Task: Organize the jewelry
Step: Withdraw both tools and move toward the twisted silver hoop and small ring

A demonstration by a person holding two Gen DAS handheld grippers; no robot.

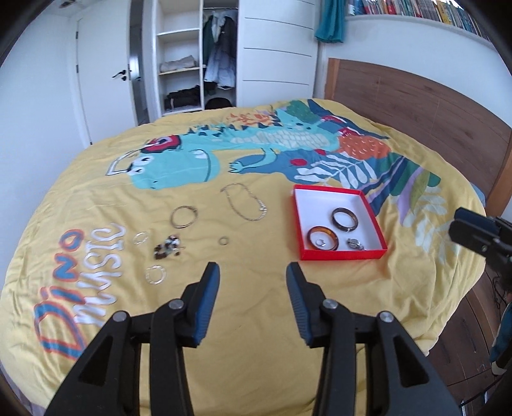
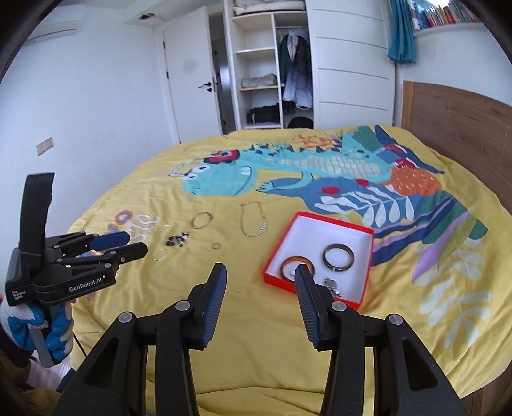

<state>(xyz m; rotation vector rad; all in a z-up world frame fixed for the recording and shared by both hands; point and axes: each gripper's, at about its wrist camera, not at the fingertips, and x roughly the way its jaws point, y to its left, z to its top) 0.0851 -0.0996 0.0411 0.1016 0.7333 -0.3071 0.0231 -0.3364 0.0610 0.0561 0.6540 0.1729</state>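
Observation:
A red box [image 1: 371, 254] [image 2: 278, 281] with a white inside lies on the yellow bedcover. It holds a dark bangle [image 1: 344, 219] [image 2: 338, 257], an amber bangle [image 1: 322, 242] [image 2: 289, 263] with a small ring inside it, and a silver piece [image 1: 354, 244]. Loose on the cover to its left are a silver chain [image 1: 246, 201] [image 2: 254, 220], a silver bangle [image 1: 183, 216], a small ring [image 1: 224, 240], dark beads [image 1: 168, 248] and two clear rings [image 1: 156, 276]. My left gripper [image 1: 252, 272] [image 2: 126, 244] is open and empty, above the cover. My right gripper [image 2: 260, 272] is open and empty, near the box's front.
The bed's wooden headboard [image 1: 416, 96] runs along the right. An open wardrobe [image 1: 195, 57] and a white door [image 1: 102, 73] stand beyond the bed's far edge. A bookshelf [image 1: 432, 12] hangs high on the right wall.

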